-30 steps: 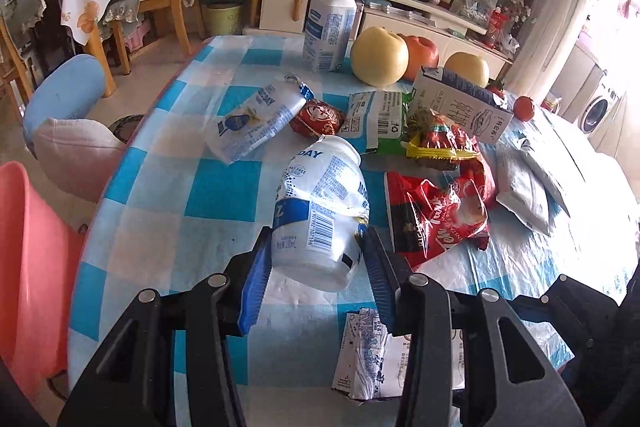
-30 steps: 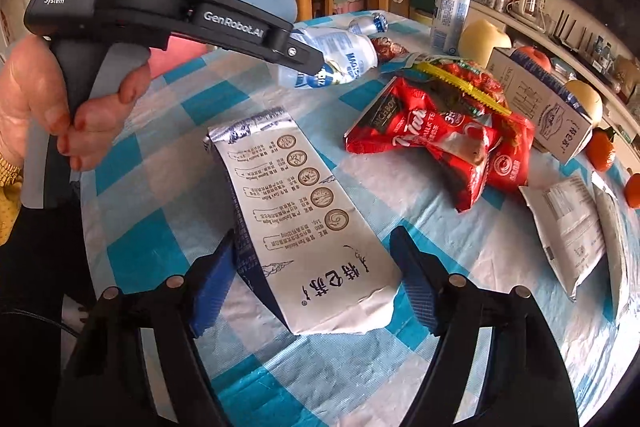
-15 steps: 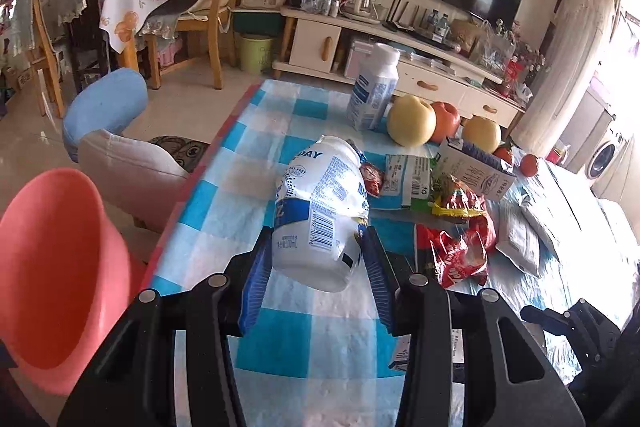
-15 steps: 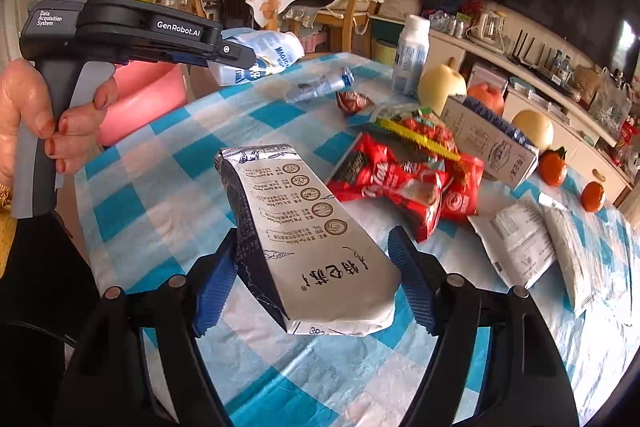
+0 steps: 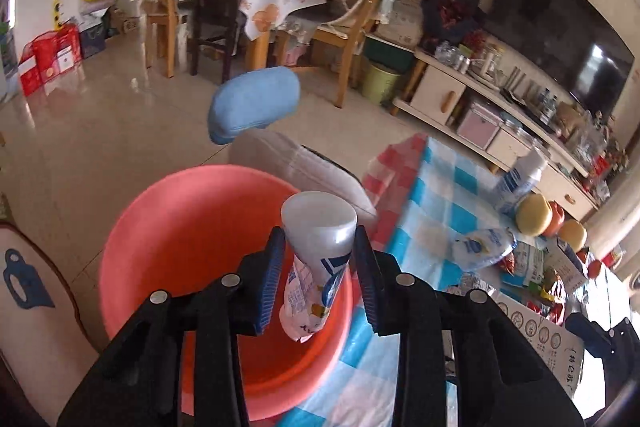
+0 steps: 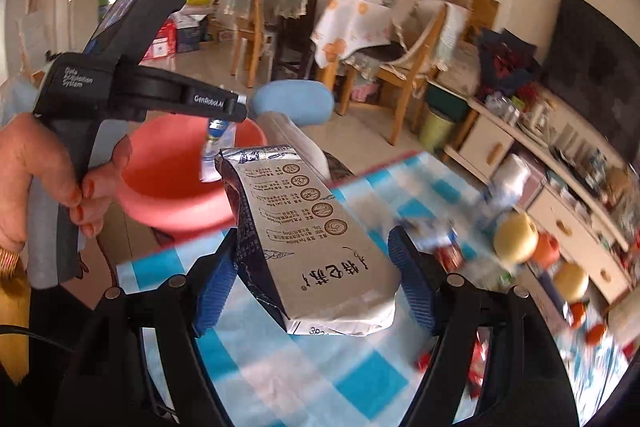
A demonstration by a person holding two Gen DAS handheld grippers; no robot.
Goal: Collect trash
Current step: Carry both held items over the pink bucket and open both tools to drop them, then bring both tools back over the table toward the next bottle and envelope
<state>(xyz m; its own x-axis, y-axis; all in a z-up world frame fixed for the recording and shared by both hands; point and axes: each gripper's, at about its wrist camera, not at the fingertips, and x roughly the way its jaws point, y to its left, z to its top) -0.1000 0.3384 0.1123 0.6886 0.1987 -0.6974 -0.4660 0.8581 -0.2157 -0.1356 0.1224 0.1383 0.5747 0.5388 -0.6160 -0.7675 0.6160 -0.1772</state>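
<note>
left gripper [image 5: 318, 281] pinches a crushed plastic bottle [image 5: 318, 251], jaws just closing, over the pink basin [image 5: 160, 227] at 9 o'clock, right gripper [image 6: 312, 287] clamps a light, crumply foil-lined milk pouch [image 6: 308, 231] mid-body.

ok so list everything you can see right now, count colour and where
bottle: one, white, squashed, held over the basin
carton: one, silver, in the right tool
basin: one, pink, on the floor beside the table
table: one, blue and white check cloth
upright bottle: one, white, far table edge
fruit: several, yellow and red, far table edge
stool: one, blue, on the floor
left tool: black, blue pads, jaws just closed further
right tool: black, blue pads
hand: one, gripping the left tool
</note>
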